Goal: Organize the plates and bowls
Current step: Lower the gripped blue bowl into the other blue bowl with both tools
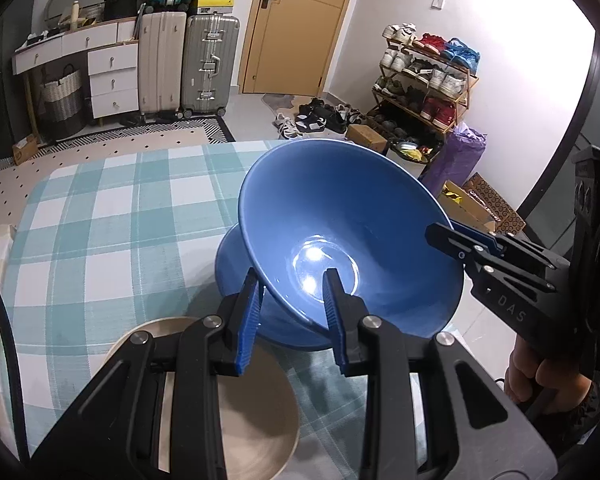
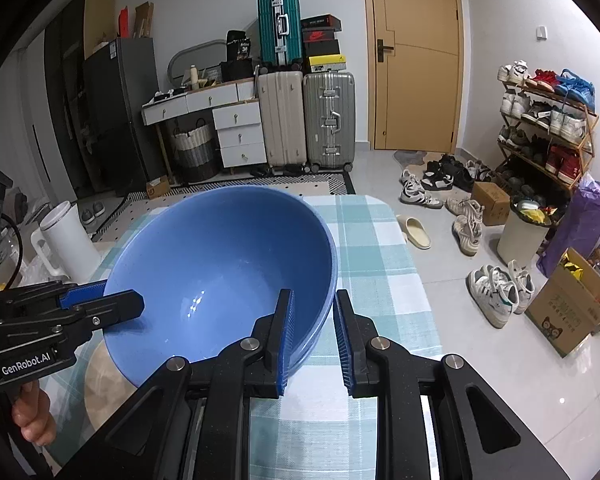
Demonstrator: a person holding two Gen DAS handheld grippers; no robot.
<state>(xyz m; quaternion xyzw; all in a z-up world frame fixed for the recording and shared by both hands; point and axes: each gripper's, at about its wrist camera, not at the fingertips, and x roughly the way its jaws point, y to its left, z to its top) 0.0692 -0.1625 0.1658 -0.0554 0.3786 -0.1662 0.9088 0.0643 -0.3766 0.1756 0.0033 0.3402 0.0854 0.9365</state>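
The left gripper (image 1: 292,280) is pinching the near rim of a blue bowl (image 1: 340,220), and the right gripper (image 2: 314,308) is clamping its opposite rim. The bowl is sitting mid-frame over the checked tablecloth (image 1: 100,220), tilting, mouth facing up toward the cameras. It is round, with no long axis. A beige plate (image 1: 260,420) is lying lower left.

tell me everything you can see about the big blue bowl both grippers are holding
The large, glossy blue bowl, ceramic by its look, is deep and wide-flared, empty, with light glinting off its bottom. It is tilted above the checked tablecloth, seemingly over a second blue dish. The left gripper pinches its near rim; the right gripper clamps the opposite rim. A beige plate lies beneath.
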